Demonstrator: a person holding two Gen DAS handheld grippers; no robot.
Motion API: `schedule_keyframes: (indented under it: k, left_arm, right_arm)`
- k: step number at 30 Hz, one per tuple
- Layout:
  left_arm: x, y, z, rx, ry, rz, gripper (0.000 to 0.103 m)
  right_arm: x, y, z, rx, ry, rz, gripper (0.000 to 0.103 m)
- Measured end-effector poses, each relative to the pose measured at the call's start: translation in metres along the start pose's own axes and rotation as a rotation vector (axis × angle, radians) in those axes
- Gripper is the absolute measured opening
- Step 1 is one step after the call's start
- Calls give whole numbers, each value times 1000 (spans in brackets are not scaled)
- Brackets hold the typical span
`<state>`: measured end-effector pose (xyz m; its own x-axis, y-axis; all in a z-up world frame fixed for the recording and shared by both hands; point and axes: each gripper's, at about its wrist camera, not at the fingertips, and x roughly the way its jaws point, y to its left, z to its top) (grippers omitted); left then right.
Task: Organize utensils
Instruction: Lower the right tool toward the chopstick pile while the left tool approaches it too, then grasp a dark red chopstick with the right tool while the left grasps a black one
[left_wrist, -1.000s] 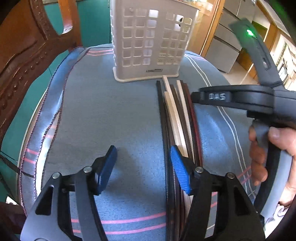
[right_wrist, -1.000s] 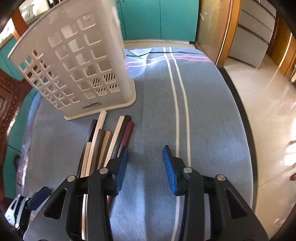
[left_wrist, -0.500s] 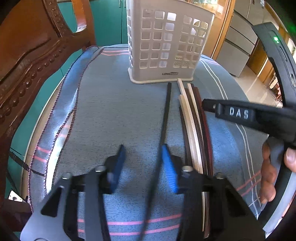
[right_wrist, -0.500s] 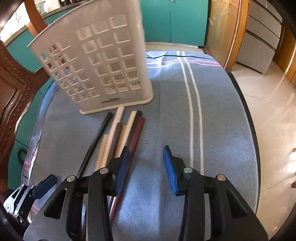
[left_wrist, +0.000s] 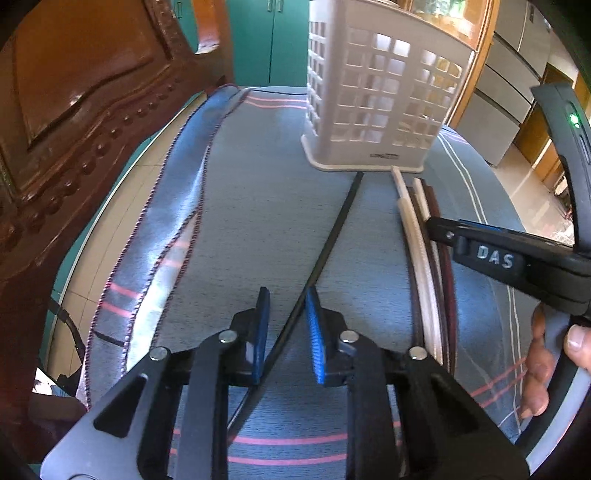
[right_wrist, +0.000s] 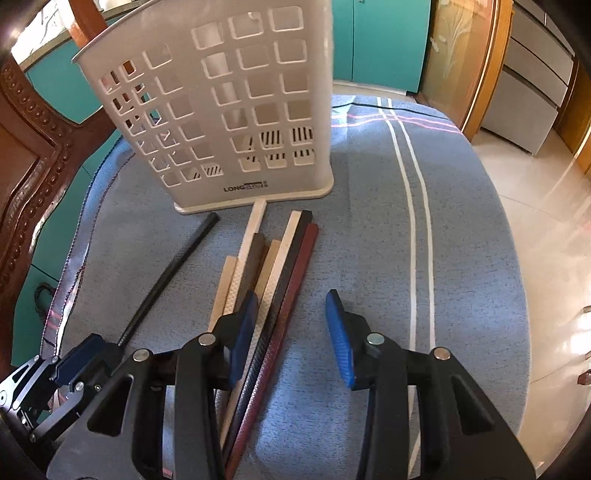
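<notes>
A white lattice utensil holder (left_wrist: 380, 99) stands at the far side of the blue cloth; it also shows in the right wrist view (right_wrist: 229, 103). A black chopstick (left_wrist: 332, 236) runs between the fingers of my left gripper (left_wrist: 286, 332), which is closed on it, its far tip near the holder's base; the right wrist view shows this chopstick (right_wrist: 173, 266) too. Several chopsticks, cream, brown, black and dark red (right_wrist: 280, 266), lie bundled on the cloth. My right gripper (right_wrist: 291, 332) is open and empty above the bundle's near part.
A carved wooden chair back (left_wrist: 74, 110) rises at the left. The blue cloth (right_wrist: 461, 258) with white stripes covers a round table whose edge drops to a tiled floor on the right. Teal cabinets stand behind.
My left gripper closed on the black chopstick and pulled it left, apart from the bundle. The right gripper stayed open and shifted a little toward the holder.
</notes>
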<state>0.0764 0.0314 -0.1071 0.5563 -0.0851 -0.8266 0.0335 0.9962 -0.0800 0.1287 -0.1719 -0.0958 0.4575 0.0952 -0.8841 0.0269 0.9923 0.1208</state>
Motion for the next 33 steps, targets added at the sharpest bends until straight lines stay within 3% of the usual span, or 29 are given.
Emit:
schedule_keyframes:
  k: [7, 13, 18, 21, 24, 29, 33]
  left_arm:
    - [4, 0, 3, -10, 4, 0, 27]
    - [11, -6, 5, 0, 8, -2, 42]
    - [14, -17, 3, 28, 12, -2, 59]
    - [15, -21, 2, 37, 11, 10, 60]
    - [16, -23, 2, 42, 10, 11, 61]
    - [16, -23, 2, 37, 11, 4, 61]
    - [16, -21, 2, 28, 11, 2, 61]
  right_arm:
    - [-6, -30, 0, 36, 31, 15, 39]
    - [-8, -46, 2, 59, 34, 3, 39]
    - [-5, -25, 0, -20, 23, -22, 32]
    - [-3, -4, -4, -102, -1, -64, 29]
    - [-5, 0, -6, -108, -4, -47, 25]
    - [-15, -20, -3, -43, -9, 15, 13]
    - [-25, -42, 0, 8, -23, 16, 12]
